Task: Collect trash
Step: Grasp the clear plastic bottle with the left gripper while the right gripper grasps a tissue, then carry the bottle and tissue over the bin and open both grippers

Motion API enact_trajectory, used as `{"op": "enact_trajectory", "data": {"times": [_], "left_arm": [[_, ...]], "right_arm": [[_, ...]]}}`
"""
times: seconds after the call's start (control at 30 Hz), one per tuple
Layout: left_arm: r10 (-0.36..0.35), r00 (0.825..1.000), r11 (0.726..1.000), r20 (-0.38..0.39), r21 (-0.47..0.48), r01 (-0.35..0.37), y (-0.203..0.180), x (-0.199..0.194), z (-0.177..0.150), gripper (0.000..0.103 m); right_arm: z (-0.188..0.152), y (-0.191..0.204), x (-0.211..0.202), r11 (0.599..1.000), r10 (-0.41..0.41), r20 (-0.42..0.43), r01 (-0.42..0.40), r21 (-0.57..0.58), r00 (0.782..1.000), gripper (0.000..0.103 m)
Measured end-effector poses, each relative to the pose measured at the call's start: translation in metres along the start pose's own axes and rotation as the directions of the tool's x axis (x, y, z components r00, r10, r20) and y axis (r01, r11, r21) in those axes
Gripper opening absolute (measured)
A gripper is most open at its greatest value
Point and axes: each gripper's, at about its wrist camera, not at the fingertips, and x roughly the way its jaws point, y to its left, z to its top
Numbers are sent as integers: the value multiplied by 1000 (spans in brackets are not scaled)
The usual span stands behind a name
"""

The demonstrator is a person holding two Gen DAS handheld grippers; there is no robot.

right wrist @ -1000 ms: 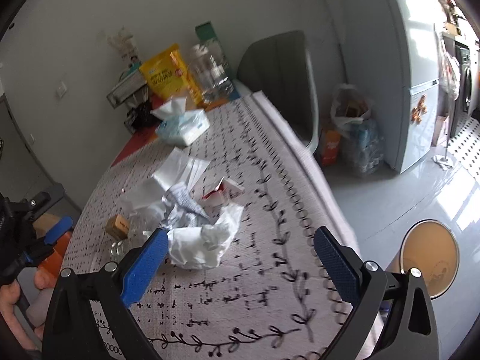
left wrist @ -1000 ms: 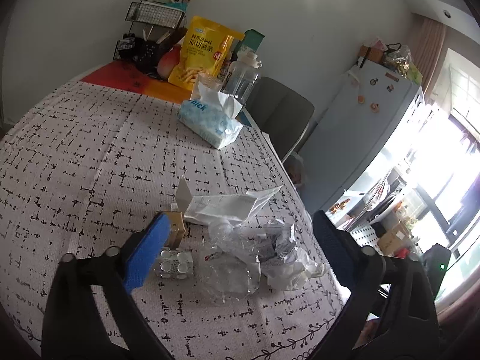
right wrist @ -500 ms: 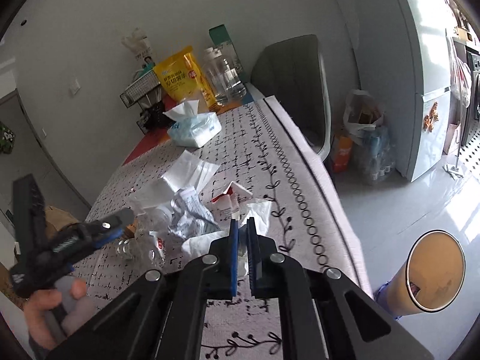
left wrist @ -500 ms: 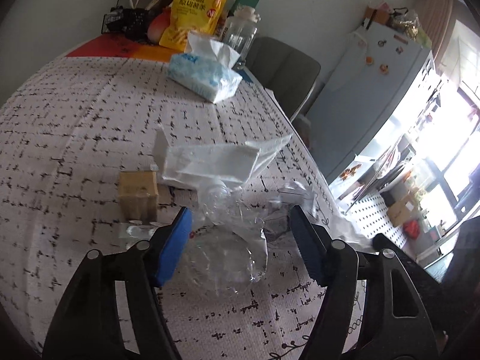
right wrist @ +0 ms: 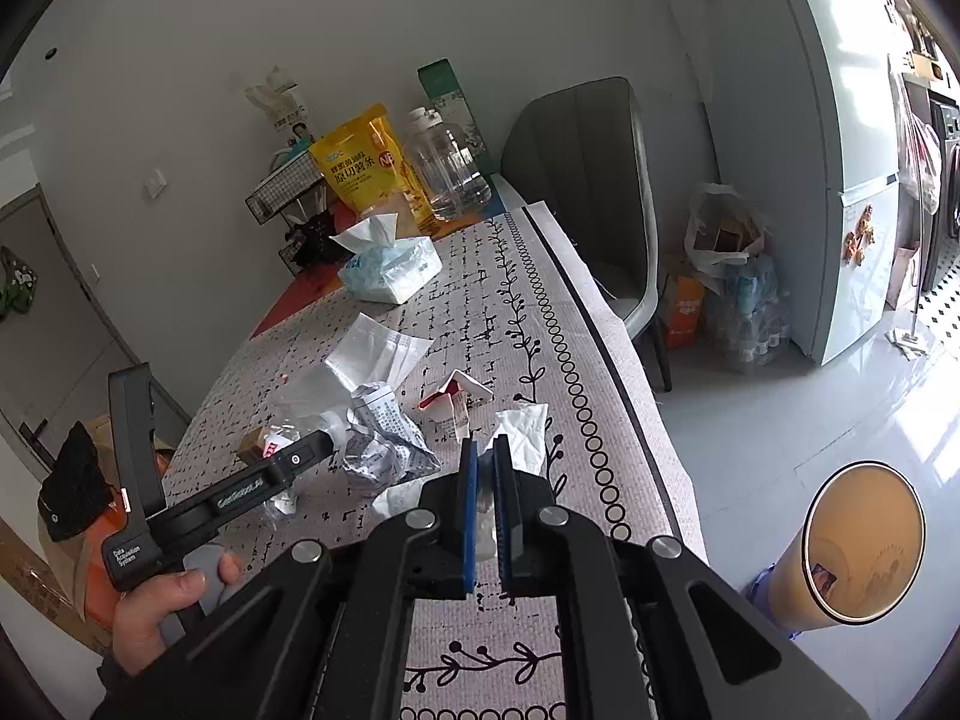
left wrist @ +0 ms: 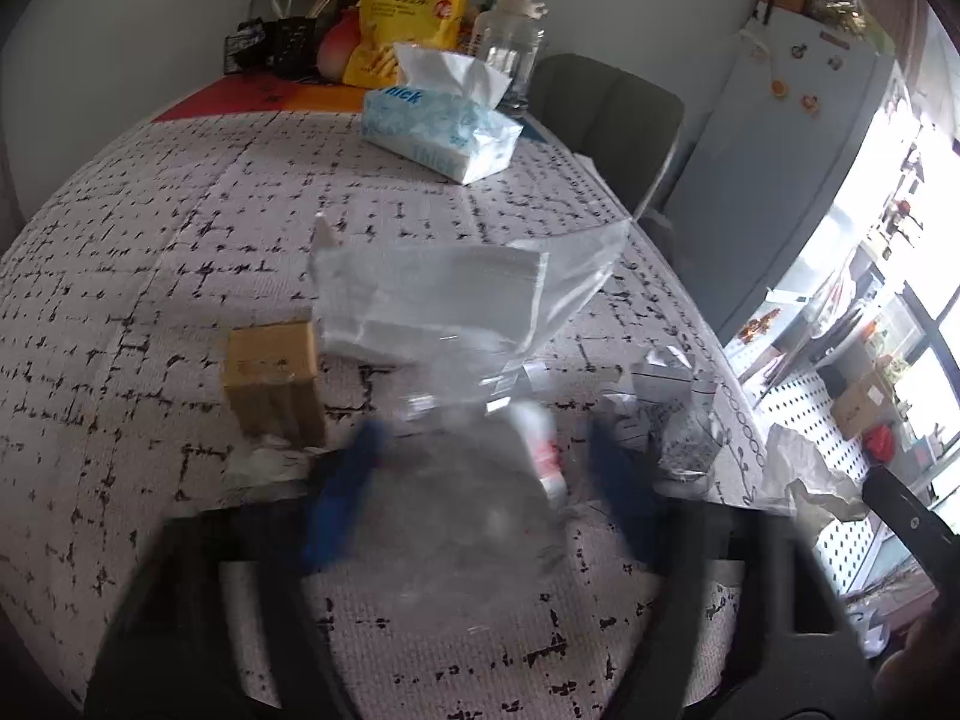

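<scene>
A crushed clear plastic bottle [left wrist: 468, 510] with a red label lies on the patterned tablecloth [left wrist: 150, 252]. My left gripper [left wrist: 483, 435] is low over it, blurred. Its jaws are closing, with the bottle between the blue pads [left wrist: 339, 498]; I see no firm pressure. My right gripper [right wrist: 485, 462] is shut on a crumpled white tissue [right wrist: 525, 429] near the table's right edge. Beside the bottle are a small brown box [left wrist: 273, 372], a clear bag of white napkins [left wrist: 438, 294], a crumpled printed wrapper [right wrist: 384, 438] and a torn red-and-white carton [right wrist: 450, 396].
A tissue pack [left wrist: 438, 126], a yellow snack bag [left wrist: 414, 12] and a glass jar [left wrist: 510, 42] stand at the far end. A grey chair [right wrist: 594, 180] is at the table's right side. A round tan bin [right wrist: 858, 546] stands on the floor below the right edge.
My left gripper came down and forward over the bottle, and its jaws narrowed around it. My right gripper went from wide open to shut on the tissue.
</scene>
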Motion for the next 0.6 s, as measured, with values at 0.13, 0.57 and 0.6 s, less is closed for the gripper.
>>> {"op": "enact_trajectory", "data": {"times": [0.13, 0.57, 0.6], "left_arm": [[-19, 1000, 999, 24, -26, 20, 9, -11, 0, 40], [-145, 973, 985, 181, -61, 159, 5, -85, 21, 35], [-152, 971, 984, 186, -60, 166, 3, -87, 22, 35]], "right_arm": [[0, 5, -2, 1000, 4, 4, -4, -4, 1000, 6], [5, 20, -31, 999, -14, 46, 15, -33, 999, 6], [5, 21, -35, 999, -16, 49, 17, -35, 999, 6]]}}
